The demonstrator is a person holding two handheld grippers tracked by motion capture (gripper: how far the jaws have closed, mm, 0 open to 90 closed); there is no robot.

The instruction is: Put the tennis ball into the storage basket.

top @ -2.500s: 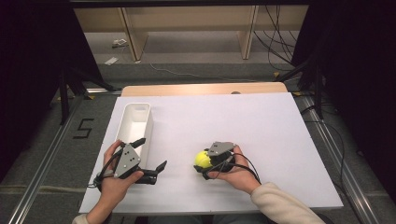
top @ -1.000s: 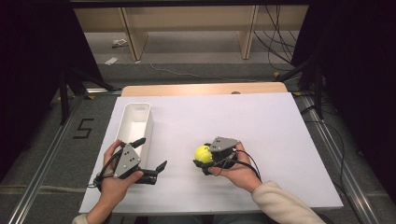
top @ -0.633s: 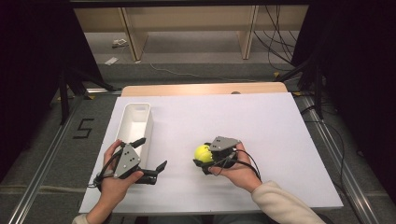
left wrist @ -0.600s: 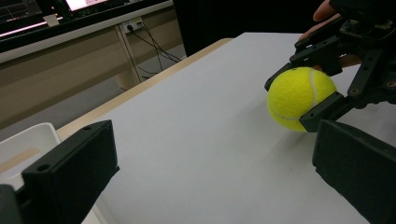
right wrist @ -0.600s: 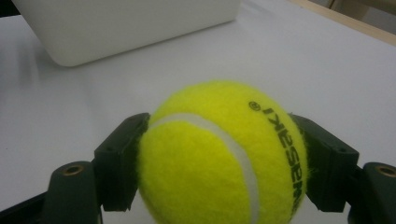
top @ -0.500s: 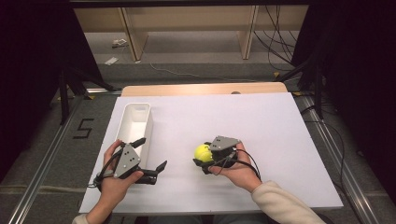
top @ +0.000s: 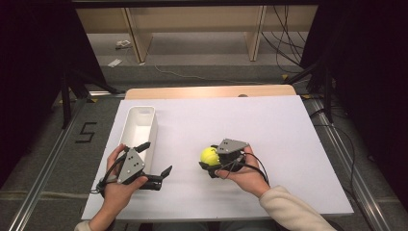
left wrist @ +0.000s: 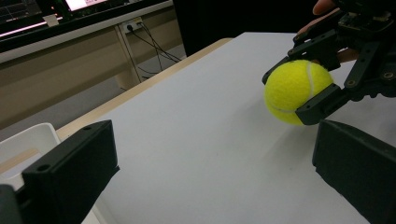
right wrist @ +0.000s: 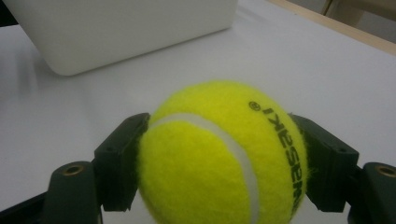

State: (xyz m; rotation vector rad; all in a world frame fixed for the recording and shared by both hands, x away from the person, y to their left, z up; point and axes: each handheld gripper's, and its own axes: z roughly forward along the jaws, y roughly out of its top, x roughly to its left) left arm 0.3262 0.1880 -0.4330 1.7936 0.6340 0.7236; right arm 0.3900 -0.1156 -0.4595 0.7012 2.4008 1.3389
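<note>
Tennis ball (top: 209,155), bright yellow with a white seam, sits clamped between the two black jaws of the right gripper (top: 208,160), a jaw pressed against each side of it; the right gripper view shows the ball (right wrist: 222,156) close up, black lettering running along its right flank and a jaw flat against either side. In the left gripper view the same ball (left wrist: 295,91) appears held a little clear of the white table (left wrist: 205,116), with a faint shadow beneath it and the right gripper (left wrist: 299,74) closed around it, the person's fingers behind. The right hand (top: 245,171) grips that tool near the middle front of the table (top: 269,125), a cream sleeve (top: 293,209) trailing toward the bottom edge. The left gripper (top: 156,161) lies low at the table's front left in the left hand (top: 120,185), its jaws spread wide with nothing between them, pointing toward the ball. Just behind it stands a long white bin (top: 139,127), set lengthwise near the left edge of the table; its pale wall (right wrist: 121,32) looms beyond the ball in the right gripper view. Ball and bin are well apart.
</note>
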